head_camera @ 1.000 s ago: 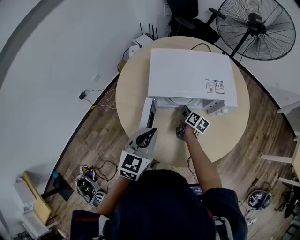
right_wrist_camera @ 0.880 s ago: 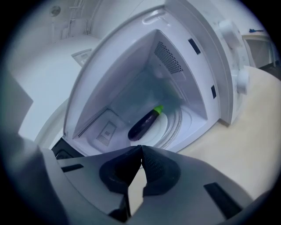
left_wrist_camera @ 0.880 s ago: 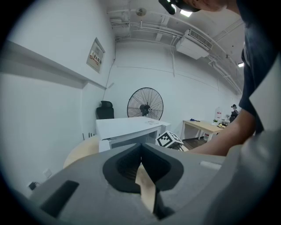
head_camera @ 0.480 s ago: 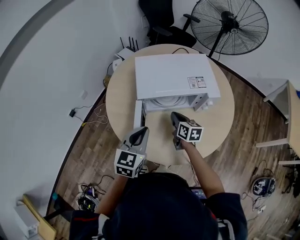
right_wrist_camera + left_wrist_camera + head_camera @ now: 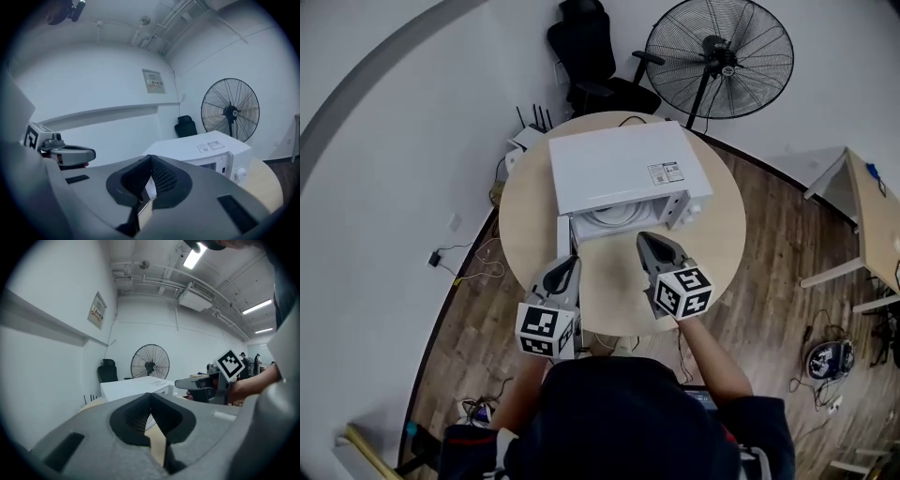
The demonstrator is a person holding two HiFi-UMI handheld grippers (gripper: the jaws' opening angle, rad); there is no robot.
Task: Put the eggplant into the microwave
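Round pale-wood surface [image 5: 717, 253] is standing on a plank floor [image 5: 778, 281], close to a curved white wall [image 5: 384, 159]. White microwave [image 5: 619, 164] is sitting on the far half of the surface, back toward the far edge. Its door [image 5: 565, 236] is hanging open at its front left corner. A white turntable [image 5: 614, 211] is showing just inside the opening; the rest of the cavity is lying hidden under the microwave's top. Eggplant: not showing in any view, so cannot tell where it is lying.

Left gripper [image 5: 569, 261] is hovering over the near-left edge of the surface, just in front of the door, jaws pressed together with nothing between them. Right gripper [image 5: 645, 238] is hovering above the near half, in front of the opening, jaws likewise closed and empty.

Room: a black pedestal fan [image 5: 719, 56] and a black office chair [image 5: 586, 47] are standing beyond the far edge. A white router [image 5: 528, 136] with antennas is sitting low beside the far-left edge. Cables [image 5: 469, 262] are trailing across the floor at the left. Another desk [image 5: 874, 216] is showing at the right.
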